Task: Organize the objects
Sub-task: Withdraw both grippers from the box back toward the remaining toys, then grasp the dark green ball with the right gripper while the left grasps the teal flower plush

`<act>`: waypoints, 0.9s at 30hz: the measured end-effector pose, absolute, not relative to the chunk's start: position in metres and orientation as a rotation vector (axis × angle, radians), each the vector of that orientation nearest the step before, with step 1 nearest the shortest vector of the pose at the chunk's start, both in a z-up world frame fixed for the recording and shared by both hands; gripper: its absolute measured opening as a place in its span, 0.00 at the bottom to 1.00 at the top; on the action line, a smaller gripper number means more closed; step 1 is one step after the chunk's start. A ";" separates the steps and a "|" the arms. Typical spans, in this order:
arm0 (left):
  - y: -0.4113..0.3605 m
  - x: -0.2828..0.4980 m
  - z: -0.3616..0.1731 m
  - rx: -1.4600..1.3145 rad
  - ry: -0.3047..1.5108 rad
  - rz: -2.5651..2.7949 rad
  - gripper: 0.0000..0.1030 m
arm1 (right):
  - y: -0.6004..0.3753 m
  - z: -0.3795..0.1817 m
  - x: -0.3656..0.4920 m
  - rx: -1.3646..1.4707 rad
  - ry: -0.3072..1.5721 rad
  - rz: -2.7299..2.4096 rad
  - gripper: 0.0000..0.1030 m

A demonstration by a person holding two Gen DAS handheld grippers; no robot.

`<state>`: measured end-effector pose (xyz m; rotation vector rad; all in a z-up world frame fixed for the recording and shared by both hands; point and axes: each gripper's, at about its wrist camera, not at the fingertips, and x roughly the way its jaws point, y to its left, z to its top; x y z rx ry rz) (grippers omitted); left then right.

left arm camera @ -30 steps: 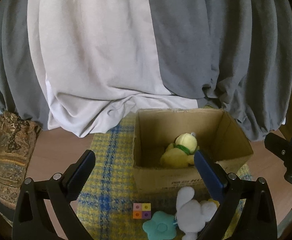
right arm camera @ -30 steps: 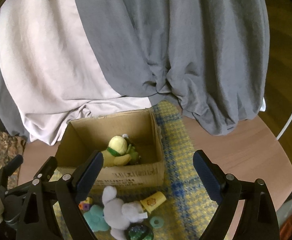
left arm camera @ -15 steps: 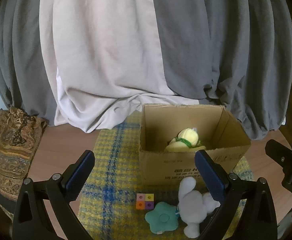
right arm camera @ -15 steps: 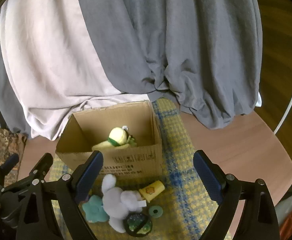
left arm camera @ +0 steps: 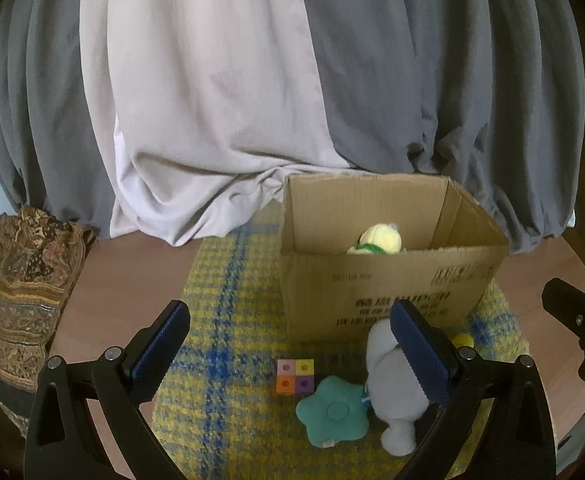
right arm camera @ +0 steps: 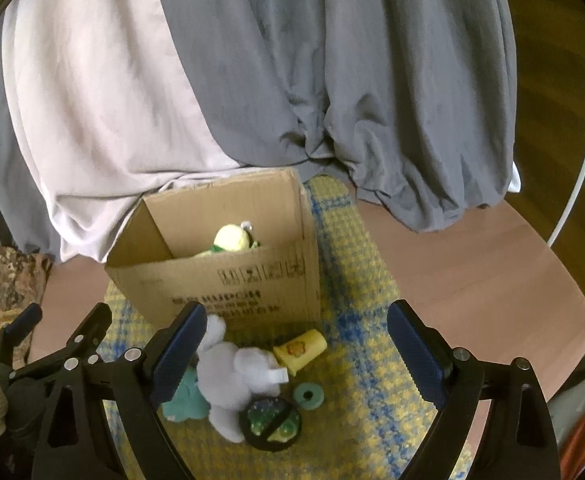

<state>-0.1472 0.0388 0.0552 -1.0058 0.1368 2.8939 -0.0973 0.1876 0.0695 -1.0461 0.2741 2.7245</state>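
An open cardboard box (left arm camera: pixel 392 280) stands on a yellow and blue checked mat (left arm camera: pixel 228 320) that lies on a round wooden table (right arm camera: pixel 472 272). Inside the box a yellow soft toy (left arm camera: pixel 378 239) shows its head above the near wall. Grey and pale curtains (left arm camera: pixel 220 80) hang behind and bunch against the far side of the box.

On the mat in front of the box lies a cluster of toys: a white plush rabbit (right arm camera: pixel 232 372), a teal flower cushion (left arm camera: pixel 334 416) touching its left side, a small four-coloured block (left arm camera: pixel 294 376) just left of that, a yellow cup (right arm camera: pixel 300 350) on its side to the right, a teal ring (right arm camera: pixel 308 396) and a dark green patterned ball (right arm camera: pixel 270 420) nearest.

The left gripper (left arm camera: pixel 288 356) and the right gripper (right arm camera: pixel 296 354) both hover over this cluster with fingers spread wide, holding nothing. A brown patterned cloth (left arm camera: pixel 20 292) sits at the table's far left edge.
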 end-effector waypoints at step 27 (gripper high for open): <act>0.024 -0.122 -0.030 -1.150 0.192 2.843 0.99 | 0.166 -0.022 -0.075 -1.256 0.281 2.656 0.89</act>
